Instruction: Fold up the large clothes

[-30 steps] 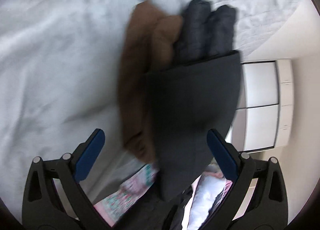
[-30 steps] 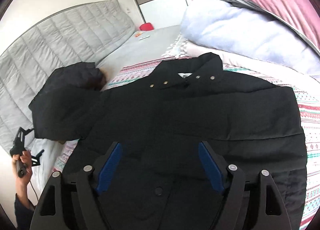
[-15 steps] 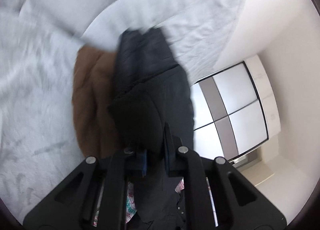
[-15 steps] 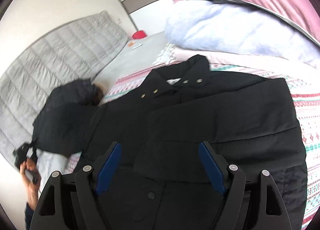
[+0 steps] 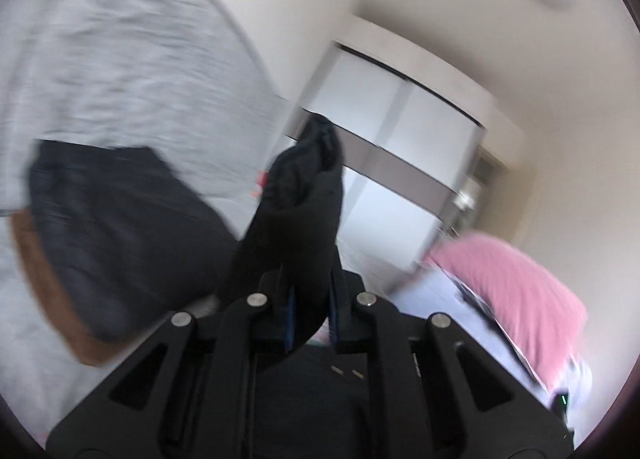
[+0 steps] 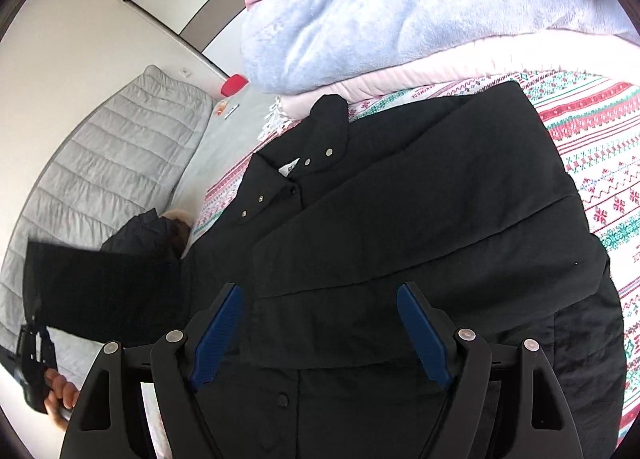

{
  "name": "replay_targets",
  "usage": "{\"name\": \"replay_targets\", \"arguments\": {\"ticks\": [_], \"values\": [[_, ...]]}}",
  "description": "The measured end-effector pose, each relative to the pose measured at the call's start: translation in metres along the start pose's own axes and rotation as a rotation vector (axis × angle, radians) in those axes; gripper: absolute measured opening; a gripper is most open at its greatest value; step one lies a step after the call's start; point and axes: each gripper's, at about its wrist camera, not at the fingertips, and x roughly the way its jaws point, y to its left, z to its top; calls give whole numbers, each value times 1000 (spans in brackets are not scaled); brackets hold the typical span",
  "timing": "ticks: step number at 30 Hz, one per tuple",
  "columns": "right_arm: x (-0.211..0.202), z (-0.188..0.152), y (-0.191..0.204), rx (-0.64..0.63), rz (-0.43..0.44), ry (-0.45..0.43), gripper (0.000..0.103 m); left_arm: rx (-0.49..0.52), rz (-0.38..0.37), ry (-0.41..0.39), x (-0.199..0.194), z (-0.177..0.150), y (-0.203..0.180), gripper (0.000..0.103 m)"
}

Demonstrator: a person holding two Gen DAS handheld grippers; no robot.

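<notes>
Our left gripper (image 5: 311, 309) pinches the black jacket's (image 6: 400, 227) sleeve (image 5: 296, 215) between its fingers; our right gripper (image 6: 316, 335) gapes wide above the jacket.

The left gripper (image 5: 310, 305) is clamped nearly closed, black cloth pinched between its blue pads (image 5: 289, 309). The right gripper (image 6: 318, 333) hovers with its fingers spread wide (nothing between them). A bare hand (image 6: 56, 393) holds the left tool.

The black coat (image 6: 400, 227) covers most of the patterned blanket (image 6: 592, 163). Behind its collar a pile of bedding (image 6: 400, 11) blocks the way. To the right a strip of blanket stays free (narrow). On the left the lifted sleeve (image 6: 104, 287) hangs across the grey mattress (image 6: 100, 163).
</notes>
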Motion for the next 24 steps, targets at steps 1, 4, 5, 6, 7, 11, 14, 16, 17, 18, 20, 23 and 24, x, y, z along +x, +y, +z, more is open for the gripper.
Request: {"name": "replay_targets", "arguments": {"ticks": [1, 4, 5, 6, 7, 11, 14, 16, 17, 18, 20, 23, 24], "values": [[0, 0, -1, 5, 1, -1, 81, 27, -32, 29, 9, -10, -17, 14], [-2, 2, -6, 20, 2, -12, 81, 89, -123, 140, 35, -45, -62, 14], [-4, 4, -8, 28, 6, -17, 81, 105, -143, 169, 42, -55, -71, 14], [-6, 4, -9, 34, 9, -20, 81, 128, -166, 213, 51, -72, -86, 14], [-7, 5, -11, 40, 12, -24, 81, 144, -179, 245, 58, -84, -96, 14], [-10, 7, -20, 66, 9, -33, 81, 189, -198, 399, 85, -146, -134, 14], [-10, 8, -26, 86, 8, -33, 81, 222, -177, 498, 99, -190, -151, 14], [-10, 10, -32, 105, 9, -30, 81, 251, -160, 586, 105, -215, -156, 16], [-10, 10, -35, 114, 9, -26, 81, 257, -154, 620, 109, -222, -156, 19], [-10, 10, -36, 121, 9, -22, 81, 263, -152, 658, 110, -229, -155, 20], [-8, 11, -39, 131, 7, -15, 81, 271, -161, 701, 108, -240, -151, 26], [-7, 12, -39, 131, -3, -13, 81, 316, -193, 767, 105, -244, -152, 47], [-7, 13, -39, 135, -7, -13, 81, 355, -201, 782, 102, -246, -156, 48]]}}
